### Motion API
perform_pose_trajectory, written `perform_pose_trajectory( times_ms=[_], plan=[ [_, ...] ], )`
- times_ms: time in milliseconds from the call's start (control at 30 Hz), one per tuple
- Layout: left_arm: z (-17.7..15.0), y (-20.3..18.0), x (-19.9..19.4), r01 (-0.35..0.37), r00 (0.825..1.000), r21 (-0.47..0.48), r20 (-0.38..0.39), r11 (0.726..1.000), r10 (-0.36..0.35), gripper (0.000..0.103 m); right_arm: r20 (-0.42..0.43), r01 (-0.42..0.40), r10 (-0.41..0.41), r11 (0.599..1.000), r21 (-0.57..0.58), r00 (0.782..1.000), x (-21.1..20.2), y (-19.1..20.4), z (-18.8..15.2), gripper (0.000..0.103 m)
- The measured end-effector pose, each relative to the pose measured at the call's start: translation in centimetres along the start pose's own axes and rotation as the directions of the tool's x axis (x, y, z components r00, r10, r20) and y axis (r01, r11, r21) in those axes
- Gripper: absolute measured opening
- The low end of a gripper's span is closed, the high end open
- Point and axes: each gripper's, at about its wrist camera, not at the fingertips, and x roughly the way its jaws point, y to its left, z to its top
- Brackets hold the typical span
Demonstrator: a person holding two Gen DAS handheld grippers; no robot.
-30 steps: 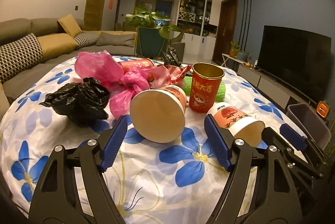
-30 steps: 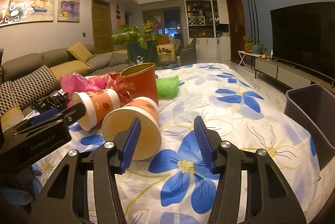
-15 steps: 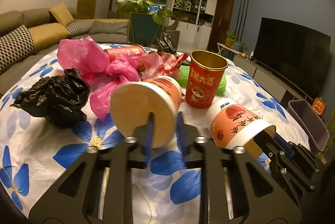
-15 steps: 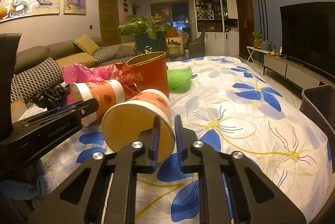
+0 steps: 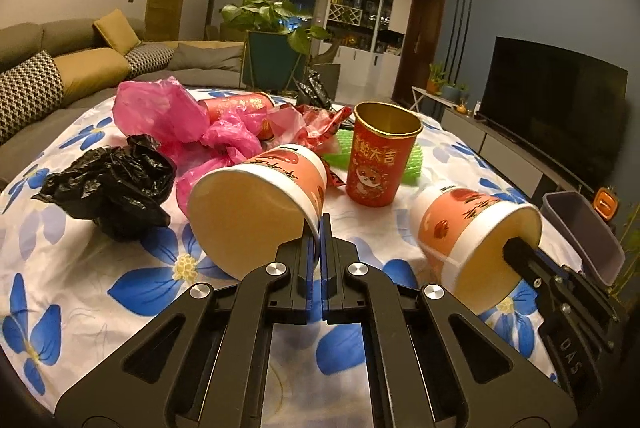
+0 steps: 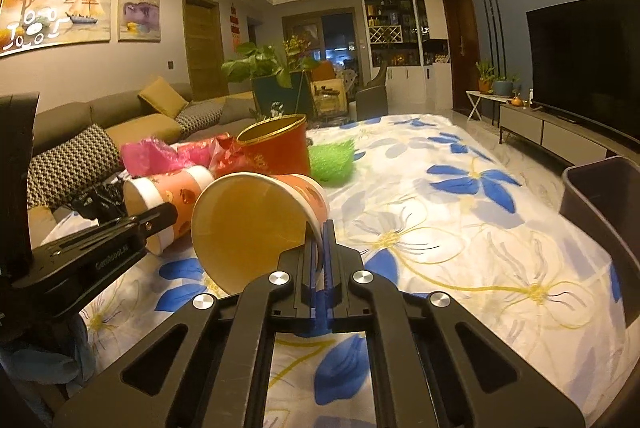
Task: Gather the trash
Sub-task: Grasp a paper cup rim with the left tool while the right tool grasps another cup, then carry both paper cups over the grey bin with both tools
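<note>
a: what did each gripper hold?
b: left gripper point(image 5: 319, 228) pinched the rim of the left paper cup point(image 5: 256, 203); right gripper point(image 6: 319, 232) pinched the right paper cup point(image 6: 256, 224), both tipped over the floral tablecloth point(image 6: 460, 240).

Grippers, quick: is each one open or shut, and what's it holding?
Left gripper: shut on the rim of the left paper cup.
Right gripper: shut on the rim of the right paper cup.
</note>
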Motion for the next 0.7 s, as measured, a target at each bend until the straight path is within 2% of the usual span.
perform_pose_trajectory(
  times_ms=[367, 700],
  plan=[
    [0.1, -1.9, -3.5, 0.013, 0.999, 0.028, 0.036, 1.000, -0.014, 0.002, 0.059, 0.046, -0.048, 0.998, 0.038, 0.997, -4.1, -2.2, 1.2, 0.004],
    [1.0, -6.8, -5.1, 0.076, 0.995, 0.103, 0.051, 0.992, -0.082, 0.002, 0.115, 0.137, -0.148, 0.986, 0.096, 0.982, -8.8, -6.2, 2.0, 0.004]
  ],
)
